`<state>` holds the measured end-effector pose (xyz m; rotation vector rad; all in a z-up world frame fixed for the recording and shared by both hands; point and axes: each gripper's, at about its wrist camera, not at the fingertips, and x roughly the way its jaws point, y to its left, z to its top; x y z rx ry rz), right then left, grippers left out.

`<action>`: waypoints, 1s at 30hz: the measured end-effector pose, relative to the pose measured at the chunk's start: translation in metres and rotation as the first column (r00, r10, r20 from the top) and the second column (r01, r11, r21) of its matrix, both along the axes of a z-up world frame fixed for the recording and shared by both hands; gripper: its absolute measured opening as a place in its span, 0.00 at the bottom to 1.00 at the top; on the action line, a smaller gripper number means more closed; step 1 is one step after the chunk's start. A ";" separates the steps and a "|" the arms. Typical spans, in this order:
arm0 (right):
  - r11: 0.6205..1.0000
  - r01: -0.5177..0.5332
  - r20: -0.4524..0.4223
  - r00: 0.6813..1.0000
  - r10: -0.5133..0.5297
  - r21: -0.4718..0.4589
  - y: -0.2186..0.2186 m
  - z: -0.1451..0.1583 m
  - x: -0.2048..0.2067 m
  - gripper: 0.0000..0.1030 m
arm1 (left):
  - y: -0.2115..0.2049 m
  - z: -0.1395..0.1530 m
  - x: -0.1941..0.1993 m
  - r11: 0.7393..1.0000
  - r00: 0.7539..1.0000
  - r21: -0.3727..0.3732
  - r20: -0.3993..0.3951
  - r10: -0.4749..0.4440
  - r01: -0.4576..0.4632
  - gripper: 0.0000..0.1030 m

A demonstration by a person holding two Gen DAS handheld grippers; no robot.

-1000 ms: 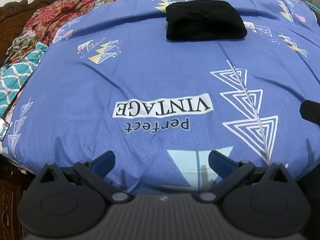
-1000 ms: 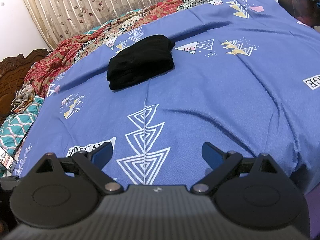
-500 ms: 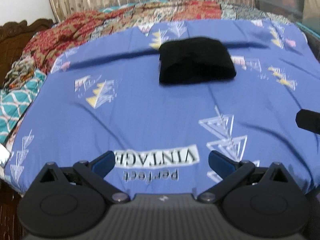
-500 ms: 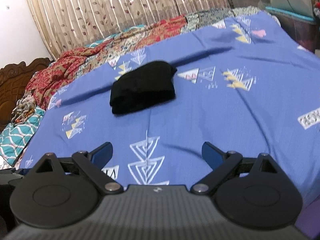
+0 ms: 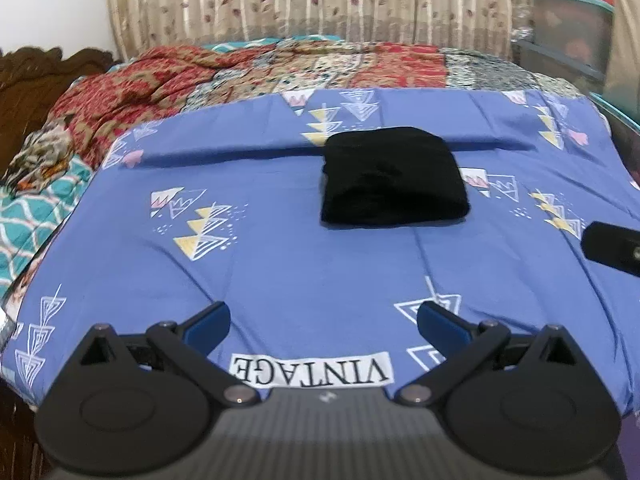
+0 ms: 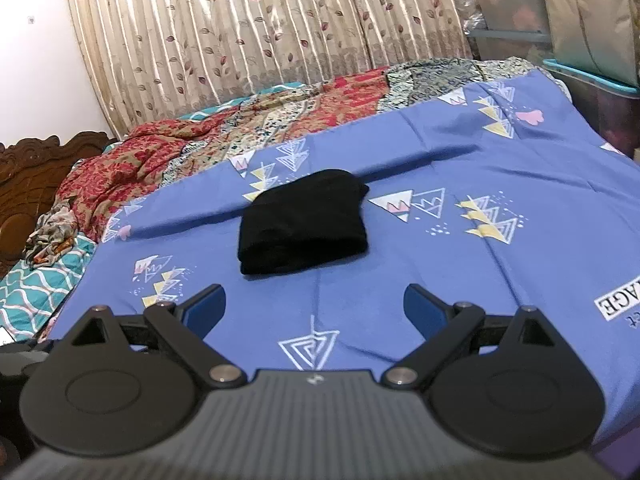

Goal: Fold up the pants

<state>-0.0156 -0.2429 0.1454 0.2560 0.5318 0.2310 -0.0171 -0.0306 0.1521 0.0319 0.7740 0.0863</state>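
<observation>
A: Left wrist view?
B: The left gripper (image 5: 323, 323) has its fingers (image 5: 208, 322) spread wide, holding nothing, above the blue bedsheet (image 5: 304, 264). The folded black pants (image 5: 394, 178) lie well ahead.
A: Right wrist view?
B: The right gripper (image 6: 315, 309) is likewise wide and empty; pants (image 6: 304, 230) lie apart on the bedsheet (image 6: 460, 264).

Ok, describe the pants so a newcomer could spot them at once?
Start at the blue bedsheet printed with triangles. Near its far edge, before the red patterned quilt, lies a folded bundle, the pants. It is the only plain black thing there.
</observation>
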 end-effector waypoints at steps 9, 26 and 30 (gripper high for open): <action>1.000 -0.028 -0.017 0.999 0.028 -0.005 0.018 0.004 0.017 0.94 | 0.017 -0.003 0.015 0.998 0.998 0.034 -0.001 0.055 -0.055 1.00; 0.999 -0.034 -0.041 0.999 0.035 0.029 0.009 -0.004 0.037 0.94 | 0.003 -0.008 0.043 0.995 0.996 0.073 -0.050 0.069 -0.066 1.00; 0.999 -0.019 -0.043 0.999 0.020 0.034 0.001 -0.009 0.039 0.94 | -0.007 -0.015 0.048 0.996 0.995 0.078 -0.086 0.049 -0.043 1.00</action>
